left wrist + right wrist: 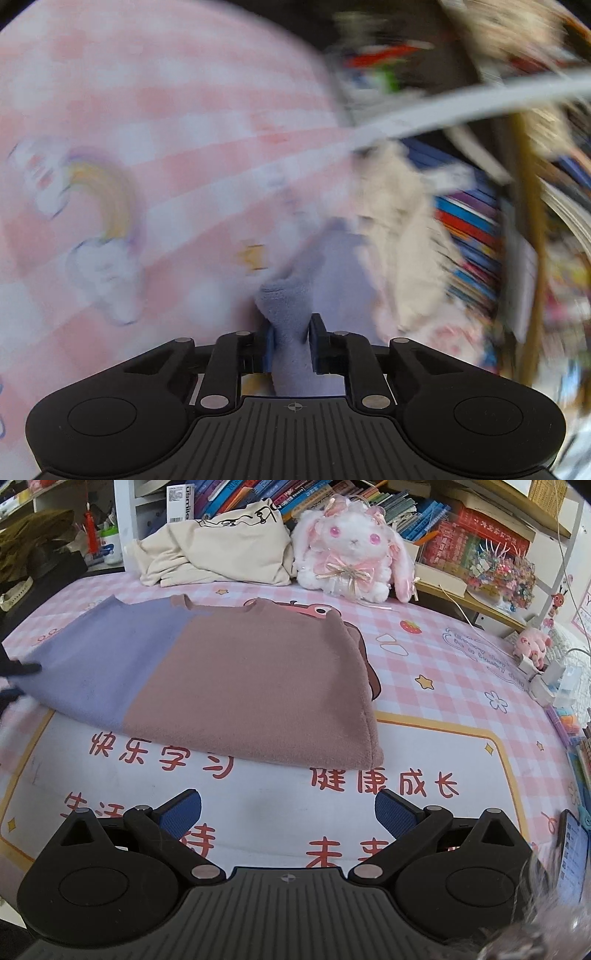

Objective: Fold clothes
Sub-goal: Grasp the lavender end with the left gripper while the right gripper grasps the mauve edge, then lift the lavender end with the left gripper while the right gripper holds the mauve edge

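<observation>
A two-tone sweater, lavender on the left (99,664) and dusty pink on the right (258,686), lies partly folded on the pink checked mat (424,709). In the blurred left wrist view my left gripper (291,341) is shut on a bunch of the lavender fabric (284,306), above the mat (147,110). In the right wrist view its dark shape shows at the sweater's left edge (20,670). My right gripper (288,812) is open and empty, hovering over the mat in front of the sweater's hem.
A cream garment (218,550) and a white-and-pink plush rabbit (351,554) sit at the back of the mat. Bookshelves (461,520) stand behind. A phone (572,856) lies at the right edge, small boxes and a pink plush toy (535,646) beyond.
</observation>
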A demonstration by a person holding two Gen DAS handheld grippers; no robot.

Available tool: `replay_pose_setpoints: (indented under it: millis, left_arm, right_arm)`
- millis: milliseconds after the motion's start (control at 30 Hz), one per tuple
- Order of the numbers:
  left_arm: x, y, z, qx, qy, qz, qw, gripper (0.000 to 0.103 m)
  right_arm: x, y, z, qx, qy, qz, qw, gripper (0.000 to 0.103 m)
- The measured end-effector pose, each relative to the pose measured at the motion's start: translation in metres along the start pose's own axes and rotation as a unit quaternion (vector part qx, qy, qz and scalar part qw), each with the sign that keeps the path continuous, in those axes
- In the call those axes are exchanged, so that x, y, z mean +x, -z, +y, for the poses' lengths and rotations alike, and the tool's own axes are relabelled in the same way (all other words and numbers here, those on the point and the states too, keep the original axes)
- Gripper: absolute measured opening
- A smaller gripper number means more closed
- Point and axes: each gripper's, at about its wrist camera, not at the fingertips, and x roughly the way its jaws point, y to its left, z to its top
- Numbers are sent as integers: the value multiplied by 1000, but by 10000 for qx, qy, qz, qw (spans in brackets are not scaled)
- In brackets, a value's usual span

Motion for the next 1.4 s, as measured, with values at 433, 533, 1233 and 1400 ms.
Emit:
replay_pose_setpoints:
  millis: [433, 533, 1233, 1400]
  left_arm:
    - [26, -5, 14, 34, -226, 341, 9992, 23]
    - [31, -4, 18, -338, -155, 250, 9990, 23]
    - [17, -2, 24, -170, -248, 106, 9995, 12]
    - [-3, -7, 31, -54, -336, 47, 9994, 11]
  right_arm:
    - [1, 0, -2, -20, -15, 45, 10000, 102]
    - [-1, 1, -4, -21, -32, -5, 10000, 102]
    - [50, -48, -90, 1816, -795, -41, 9801, 46]
    - [49, -29, -70, 1470, -1218, 146, 9815, 25]
